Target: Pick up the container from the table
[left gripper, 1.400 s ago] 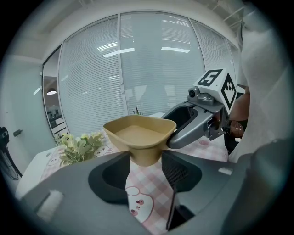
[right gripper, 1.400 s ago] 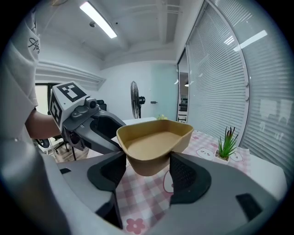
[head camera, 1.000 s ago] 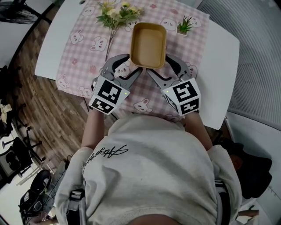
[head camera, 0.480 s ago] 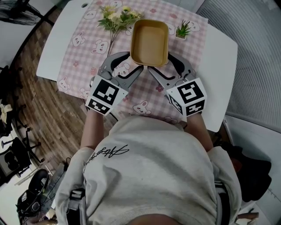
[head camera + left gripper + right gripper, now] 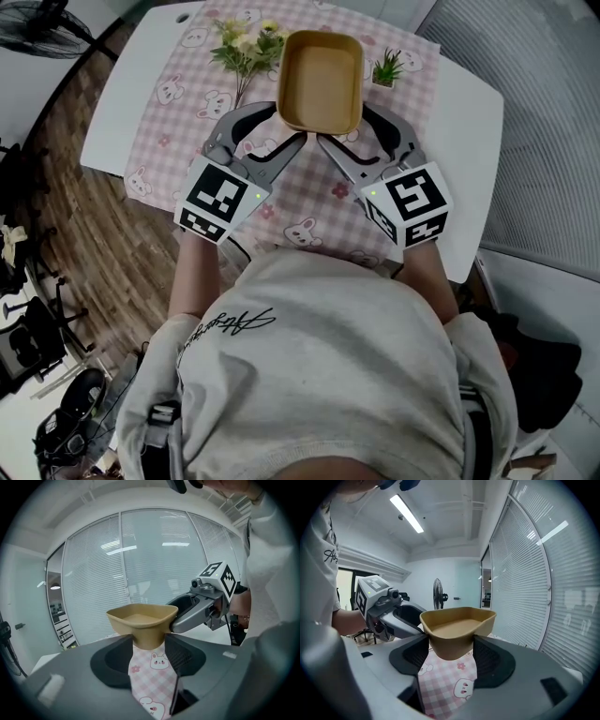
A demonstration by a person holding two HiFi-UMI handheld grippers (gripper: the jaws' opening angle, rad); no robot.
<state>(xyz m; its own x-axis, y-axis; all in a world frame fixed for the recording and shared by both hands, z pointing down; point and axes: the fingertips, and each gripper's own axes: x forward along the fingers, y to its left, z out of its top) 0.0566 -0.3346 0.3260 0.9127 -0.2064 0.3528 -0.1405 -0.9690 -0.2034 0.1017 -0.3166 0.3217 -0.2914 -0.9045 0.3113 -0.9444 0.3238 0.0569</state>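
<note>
The white table (image 5: 473, 141) lies below and ahead of both claws, and a pink checked cloth (image 5: 169, 122) printed with rabbits covers most of it.

The tan container (image 5: 321, 81) sits upright and roughly level, open side up and empty. It is a rounded rectangle whose long axis runs straight ahead from the two claws, with its near short end between them. Both gripper views show its underside hanging clear of the cloth, which shows beneath it.

The left claw (image 5: 289, 124) is clamped on the container's near left corner. Its jaws stand partly apart, and the dark pads press the wall from either side just under the flared rim (image 5: 140, 620). The right claw (image 5: 343, 125) grips the near right corner the same way, its jaws a little wider and its pads tight against the wall (image 5: 457, 625). The two claws angle in toward each other, with their tips close together under the near end.

A spray of flowers (image 5: 246, 42) lies on the cloth ahead of the left claw. A small potted plant (image 5: 387, 67) stands ahead of the right claw, just beside the container's far right side.
</note>
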